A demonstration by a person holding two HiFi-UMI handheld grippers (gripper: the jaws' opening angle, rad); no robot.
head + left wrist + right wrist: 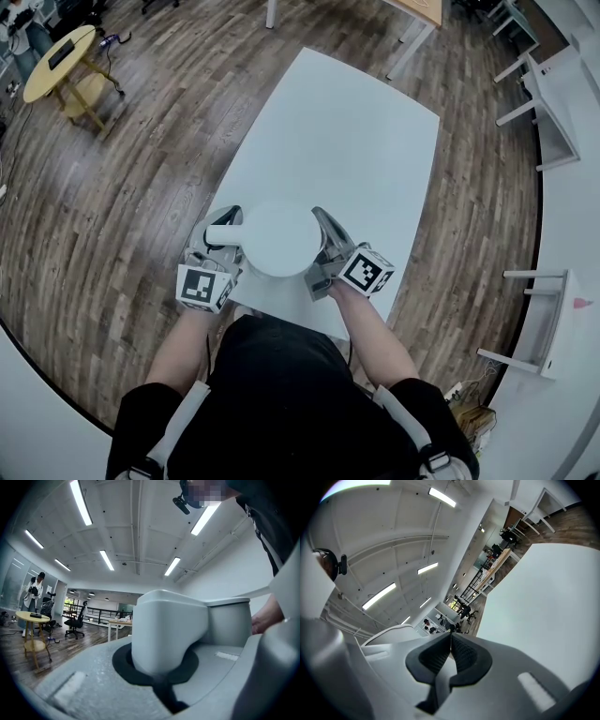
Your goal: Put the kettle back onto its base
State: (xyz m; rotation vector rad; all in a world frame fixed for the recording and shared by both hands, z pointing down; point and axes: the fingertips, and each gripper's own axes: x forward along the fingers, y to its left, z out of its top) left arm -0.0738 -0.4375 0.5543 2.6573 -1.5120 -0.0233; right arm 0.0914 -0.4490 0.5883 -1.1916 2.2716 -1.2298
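Left tongs [218,234] clamp the kettle [279,239] by its handle [164,625], right tongs [451,641] closed alongside.

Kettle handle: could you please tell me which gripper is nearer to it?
Left. The left gripper is shut on the kettle handle itself; the right gripper, shut and empty, sits beside the opposite side of the kettle.

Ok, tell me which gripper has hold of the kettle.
The left gripper: its jaws clamp the white handle of the kettle. The right gripper is shut on nothing, jaws pressed together beside the kettle.
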